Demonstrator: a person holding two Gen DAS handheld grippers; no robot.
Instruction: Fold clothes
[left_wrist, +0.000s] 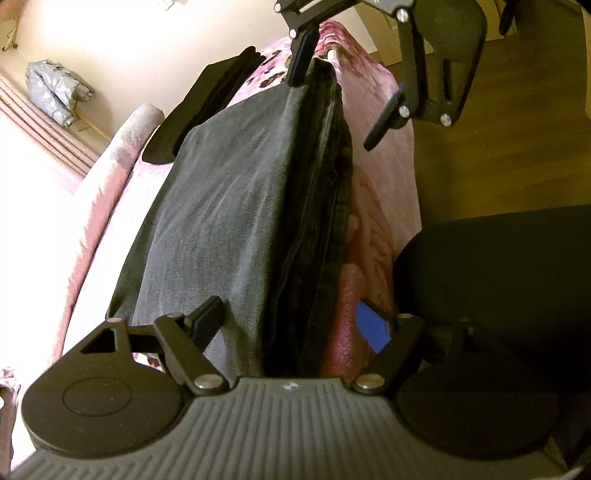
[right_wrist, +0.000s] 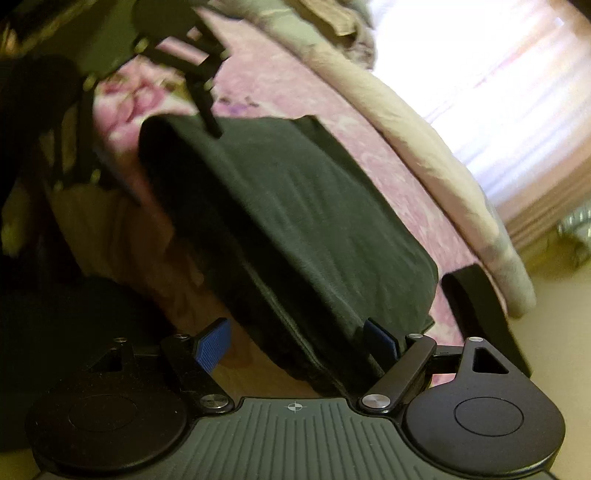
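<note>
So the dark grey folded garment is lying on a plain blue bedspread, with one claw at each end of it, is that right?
Not quite. The dark grey folded garment lies on a pink flowered bedspread, not a plain blue one; both wrist views show it. The rest holds: the left claw is at one end of it and the right claw at the other, both with jaws open.
</note>
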